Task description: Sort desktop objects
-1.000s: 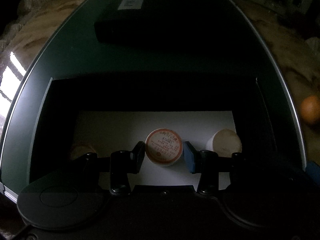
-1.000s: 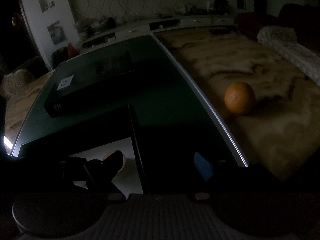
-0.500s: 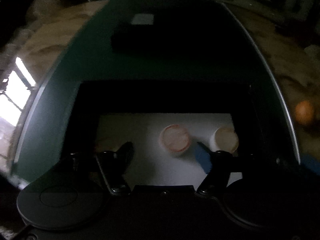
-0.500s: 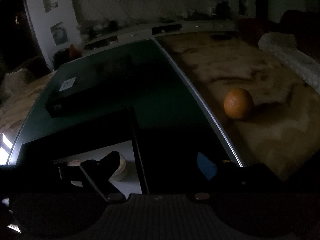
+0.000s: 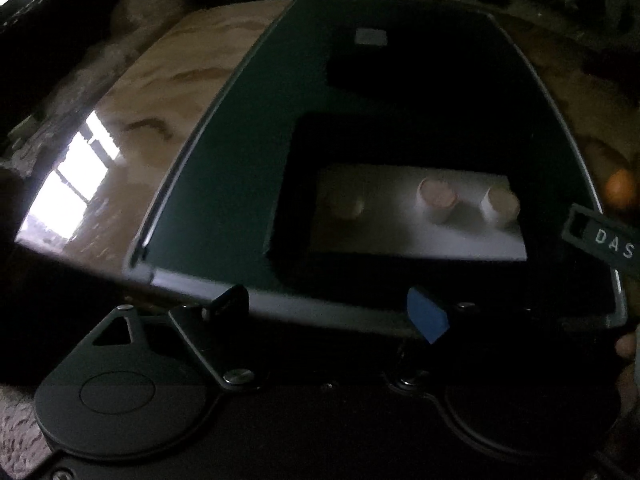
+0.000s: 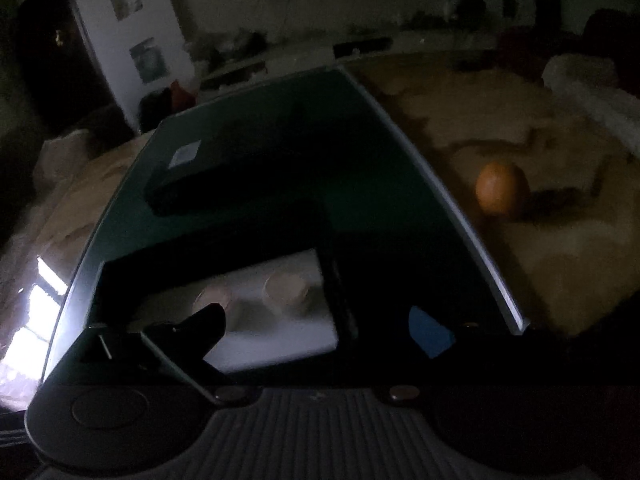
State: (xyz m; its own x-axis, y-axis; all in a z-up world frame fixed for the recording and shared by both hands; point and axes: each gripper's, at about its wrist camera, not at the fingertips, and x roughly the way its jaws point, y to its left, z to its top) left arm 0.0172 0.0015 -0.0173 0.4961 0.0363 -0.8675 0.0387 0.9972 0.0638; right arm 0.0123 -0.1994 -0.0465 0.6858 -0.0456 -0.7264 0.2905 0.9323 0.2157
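Observation:
A dark open box with a white floor (image 5: 400,236) stands on a dark green mat (image 5: 240,168). In it stand a pink-lidded small cup (image 5: 438,200), a pale-lidded cup (image 5: 500,206) to its right and a dim tan cup (image 5: 346,206) at the left. Two of the cups (image 6: 286,290) show in the right wrist view. My left gripper (image 5: 328,312) is open and empty, pulled back over the mat's near edge. My right gripper (image 6: 320,328) is open and empty beside the box's right wall. An orange (image 6: 502,192) lies on the marbled table to the right.
A flat black box with a white label (image 5: 404,60) lies at the far end of the mat, also in the right wrist view (image 6: 224,172). The right gripper's body marked "DAS" (image 5: 604,240) shows at the right edge. The marbled tabletop (image 5: 160,80) surrounds the mat.
My left gripper let go of the pink-lidded cup, opened wide and drew back and left out of the box. The right gripper rose slightly; its view now shows two cups.

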